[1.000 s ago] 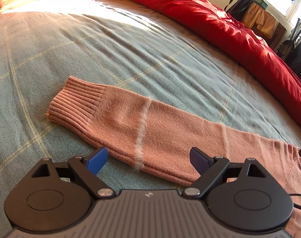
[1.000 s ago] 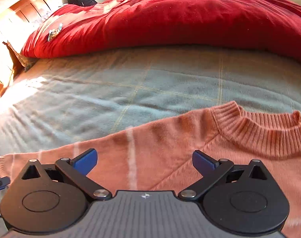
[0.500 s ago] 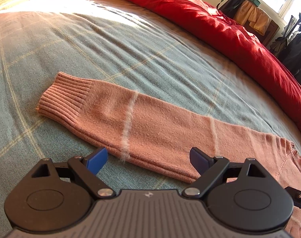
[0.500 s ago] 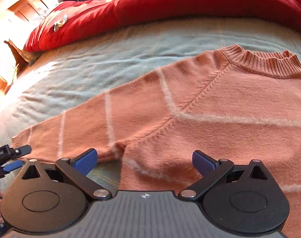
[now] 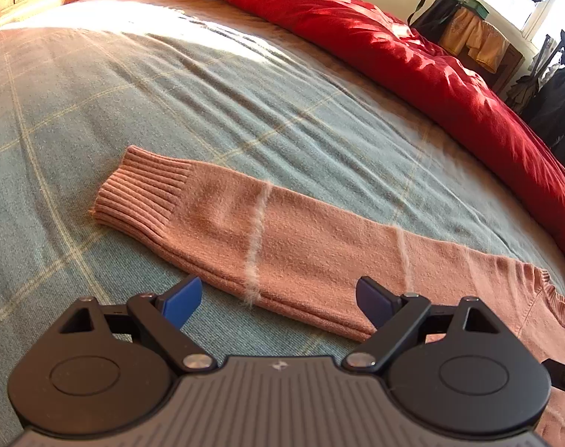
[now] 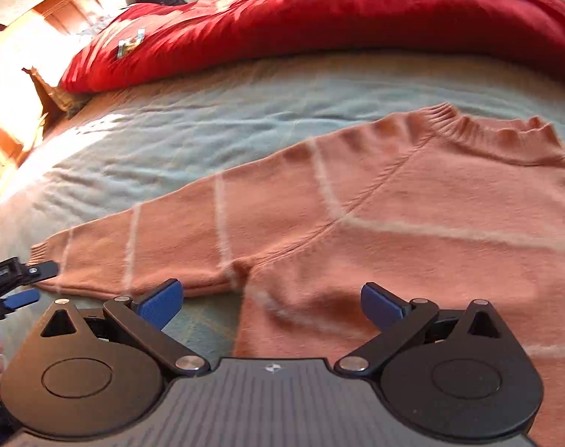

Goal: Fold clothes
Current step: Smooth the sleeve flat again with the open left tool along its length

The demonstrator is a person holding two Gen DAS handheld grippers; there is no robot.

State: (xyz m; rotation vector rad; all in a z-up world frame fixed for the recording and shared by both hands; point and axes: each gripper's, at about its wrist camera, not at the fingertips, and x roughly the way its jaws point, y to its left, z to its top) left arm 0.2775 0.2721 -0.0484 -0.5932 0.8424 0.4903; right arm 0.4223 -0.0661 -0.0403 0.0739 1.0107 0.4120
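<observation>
Left wrist view: the left gripper is shown at the bottom of the frame with its blue fingers spread wide and nothing held between them. A pink sweater is laid flat on a grey-green checked bedspread; its sleeve runs from the ribbed cuff at centre left toward the lower right, the near edge lying just beyond the fingertips. A red duvet is bunched along the upper right.

Right wrist view: the right gripper is likewise seen wide open and empty, positioned over the armpit of the sweater, where sleeve and body meet. The ribbed collar is seen at the upper right, and pale stripes cross the sleeve and chest. The left gripper is partly visible at the left edge, beside the cuff end; the red duvet fills the top of the frame
</observation>
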